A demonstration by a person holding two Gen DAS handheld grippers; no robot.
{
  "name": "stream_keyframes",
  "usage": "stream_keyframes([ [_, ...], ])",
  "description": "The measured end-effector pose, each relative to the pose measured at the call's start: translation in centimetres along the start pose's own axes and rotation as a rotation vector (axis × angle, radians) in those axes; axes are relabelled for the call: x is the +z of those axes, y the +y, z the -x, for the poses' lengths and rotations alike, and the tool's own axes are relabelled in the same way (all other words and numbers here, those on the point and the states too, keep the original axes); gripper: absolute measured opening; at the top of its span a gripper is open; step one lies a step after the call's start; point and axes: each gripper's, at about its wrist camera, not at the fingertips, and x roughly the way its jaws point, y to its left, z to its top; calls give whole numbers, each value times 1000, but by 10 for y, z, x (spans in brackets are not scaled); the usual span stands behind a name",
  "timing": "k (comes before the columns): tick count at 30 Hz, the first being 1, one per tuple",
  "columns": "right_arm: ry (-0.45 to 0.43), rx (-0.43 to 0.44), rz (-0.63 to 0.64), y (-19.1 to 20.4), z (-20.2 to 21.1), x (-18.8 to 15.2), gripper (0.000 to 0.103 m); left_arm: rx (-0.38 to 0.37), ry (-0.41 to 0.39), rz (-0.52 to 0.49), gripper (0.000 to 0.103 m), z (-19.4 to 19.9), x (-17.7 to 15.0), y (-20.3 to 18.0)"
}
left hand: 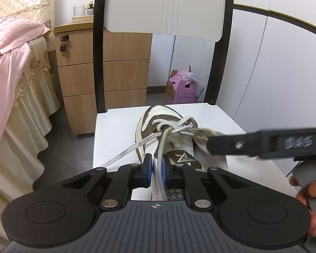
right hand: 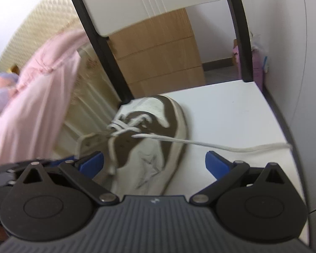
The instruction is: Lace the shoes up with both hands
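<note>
Shoes are represented by one brown-and-white sneaker [left hand: 158,130], which is set on the white seat of a chair [left hand: 115,126]. In the left wrist view, the left tongs [left hand: 157,169] are seen clenched on a lace end [left hand: 161,145] rising from the eyelets, and the right tongs [left hand: 209,142] are seen reaching in from the side, with a hand [left hand: 311,189] behind them. In the right wrist view, the right tongs [right hand: 154,162] are shown spread wide over the sneaker's side, nothing being gripped, and a second lace end [right hand: 200,143] is shown trailing across the seat. Two lace ends and one sneaker are counted.
</note>
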Motion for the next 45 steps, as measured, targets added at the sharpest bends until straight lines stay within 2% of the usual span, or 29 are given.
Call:
stream_keyframes([
  [7,-96,65,-3,-2,23,-5,103,-1,5,19,14,-3,2,-2],
  [11,-99,137,-103,-9,27,-5,103,-3,-2,26,17,-1,2,-3],
  [13,-86,172,-138,-11,29,-3,103,-13,-12,25,26,3,1,-4],
  [17,-79,228,-207,-25,34,-5,103,-29,-18,-2,31,14,-4,-9],
  [20,-58,286,-305,-45,36,-5,103,-25,-16,-42,31,22,0,-14],
  [22,-36,346,-403,-62,32,-6,103,-26,-35,-35,39,27,1,-13],
  [25,9,416,-544,-85,17,-9,103,-9,-50,-11,40,28,0,-11],
  [31,12,414,-672,-96,-22,-10,103,29,-16,-40,40,24,-3,-10],
  [35,-40,396,-744,-103,-39,-4,103,23,7,-56,39,14,-5,-8],
  [38,-86,356,-783,-109,-48,-2,102,13,-7,-69,38,5,-4,-7],
  [42,-136,299,-789,-111,-53,5,76,-18,-24,-65,36,-5,-2,-1],
  [43,-150,289,-790,-111,-53,7,67,-17,-29,-86,35,-6,-2,-1],
  [45,-169,280,-797,-111,-54,10,56,-11,-43,-123,32,-9,-3,-2],
])
